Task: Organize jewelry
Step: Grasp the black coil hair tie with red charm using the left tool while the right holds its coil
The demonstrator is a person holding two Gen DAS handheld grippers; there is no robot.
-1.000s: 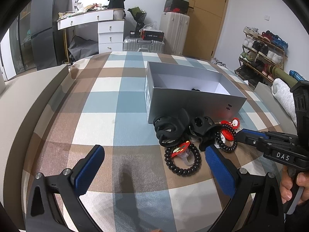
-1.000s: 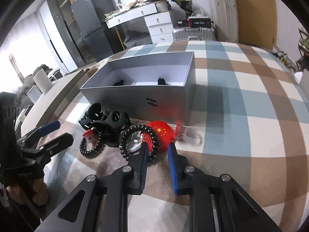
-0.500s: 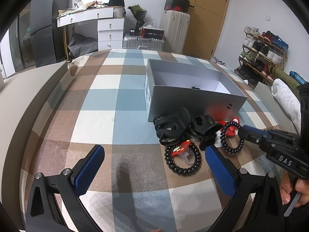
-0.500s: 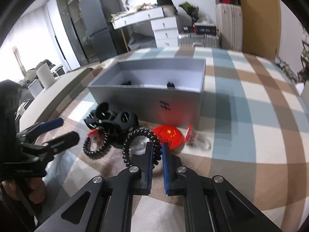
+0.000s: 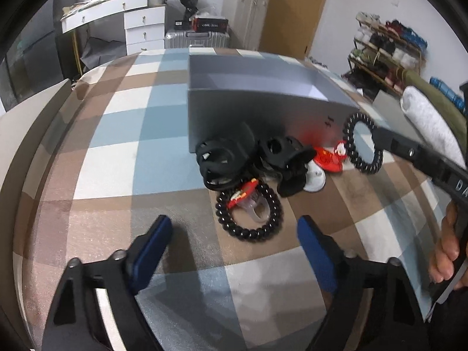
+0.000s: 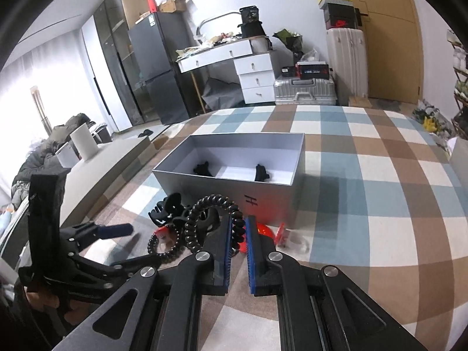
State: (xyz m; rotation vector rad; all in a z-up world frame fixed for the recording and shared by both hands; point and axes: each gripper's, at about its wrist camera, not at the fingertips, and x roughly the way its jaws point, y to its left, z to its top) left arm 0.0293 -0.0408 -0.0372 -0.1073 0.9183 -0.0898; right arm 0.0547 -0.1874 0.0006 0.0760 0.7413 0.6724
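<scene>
The grey box (image 6: pixel 231 158) stands open on the checked bedcover (image 6: pixel 380 175), its long axis running across the right wrist view; two small dark pieces already lie inside.

The right gripper (image 6: pixel 237 234) is fully closed on one edge of a black coil band (image 6: pixel 213 222), which is held clear of the cover, its ring standing roughly upright before the box's near wall. The hold is on a thin springy edge only; the band is judged liable to slip or snag the wall in transfer.

The left gripper (image 5: pixel 231 234) is closing with nothing between the pads, just short of a second coil band (image 5: pixel 250 210) lying flat around a clear ring. Both could be caught together.
</scene>
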